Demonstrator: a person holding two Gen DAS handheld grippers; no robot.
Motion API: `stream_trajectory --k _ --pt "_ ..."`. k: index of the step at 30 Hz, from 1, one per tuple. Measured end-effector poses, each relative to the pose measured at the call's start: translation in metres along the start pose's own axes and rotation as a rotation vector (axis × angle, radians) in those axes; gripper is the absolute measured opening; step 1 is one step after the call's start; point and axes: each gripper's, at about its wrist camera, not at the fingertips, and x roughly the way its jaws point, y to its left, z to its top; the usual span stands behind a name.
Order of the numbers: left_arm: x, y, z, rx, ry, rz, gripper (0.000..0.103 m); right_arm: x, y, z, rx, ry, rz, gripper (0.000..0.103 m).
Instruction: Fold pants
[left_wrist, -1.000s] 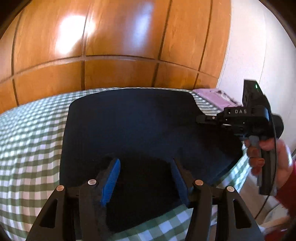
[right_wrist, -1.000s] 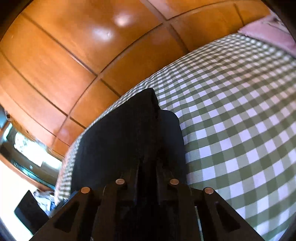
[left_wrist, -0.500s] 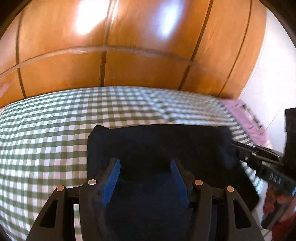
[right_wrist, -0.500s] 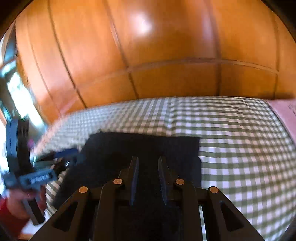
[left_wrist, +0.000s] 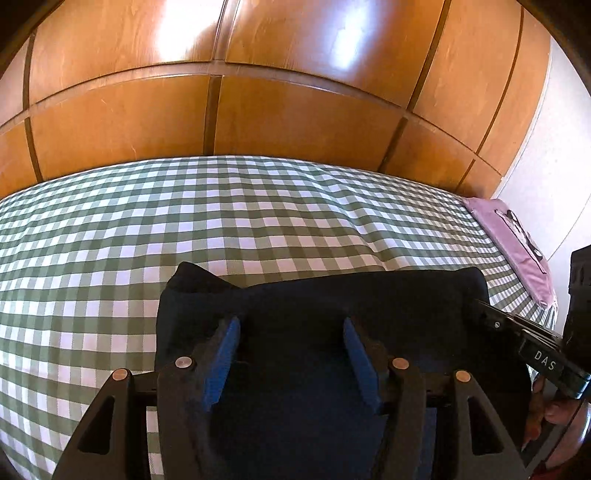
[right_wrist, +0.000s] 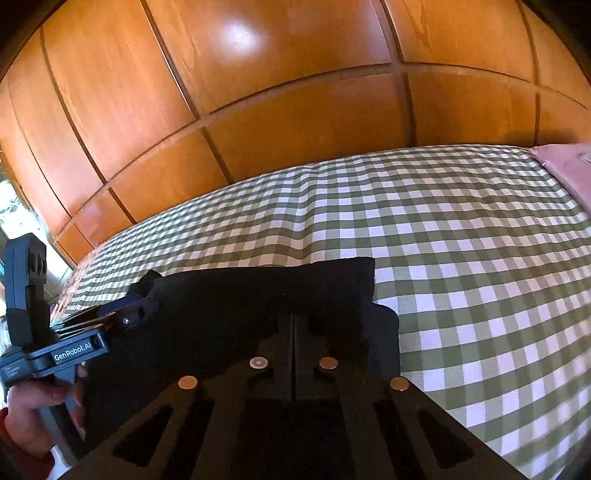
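Pants: dark navy pants (left_wrist: 332, 302) lie folded into a compact rectangle on the near part of the bed, their far edge running roughly straight across, with one corner (left_wrist: 188, 273) poking up at the left in the left wrist view.
Bed: green-and-white checked cover (left_wrist: 258, 206), bare beyond the pants as far as the wooden panelling.
Left gripper: the left gripper (left_wrist: 291, 347) hangs over the near part of the pants with its blue-padded fingers (left_wrist: 221, 354) spread apart; the jaws have just been opening a little, dark cloth shows in the gap below them, and the pads press on nothing that can be seen.
Right gripper: the right gripper (right_wrist: 291, 332) has its two fingers drawn tight together (only a thin seam between them); the jaws have just been closing. Its tips sit against the pants (right_wrist: 266, 295), but black on near-black hides whether any cloth is pinched.
Hands: a hand (right_wrist: 33, 410) with a red cuff holds the left gripper's handle at the left of the right wrist view.
Pillow: a pink pillow (left_wrist: 517, 243) lies at the far right corner of the bed, well apart from the pants.
Backdrop: glossy wooden wardrobe panels (left_wrist: 295, 92) rise behind the bed.
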Motion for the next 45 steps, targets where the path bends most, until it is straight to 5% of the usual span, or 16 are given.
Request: stream_trajectory --k 4,8,18,24,33,38,45 --pt "-0.021 -0.004 -0.004 0.011 -0.024 0.039 0.06 -0.02 0.009 -0.001 -0.009 -0.02 0.005 0.002" --pt "-0.046 -0.011 -0.018 0.018 -0.048 0.097 0.059 -0.056 0.024 -0.016 -0.038 -0.073 0.017 0.018" --pt "-0.073 -0.018 -0.06 0.011 -0.059 0.174 0.06 -0.076 0.031 -0.062 -0.066 -0.033 -0.001 0.018" --pt "-0.077 -0.018 -0.079 0.022 -0.059 0.194 0.069 -0.077 0.032 -0.075 -0.089 -0.049 -0.011 0.018" --pt "-0.074 0.018 -0.096 -0.205 -0.015 0.062 0.087 -0.076 0.028 -0.074 -0.016 -0.047 0.007 0.018" --pt "-0.073 0.024 -0.101 -0.252 -0.001 0.025 0.088 -0.077 0.026 -0.072 0.007 -0.037 0.018 0.019" --pt "-0.081 0.021 -0.1 -0.239 0.0 0.041 0.088 -0.083 0.03 -0.069 -0.004 -0.024 0.07 0.043"
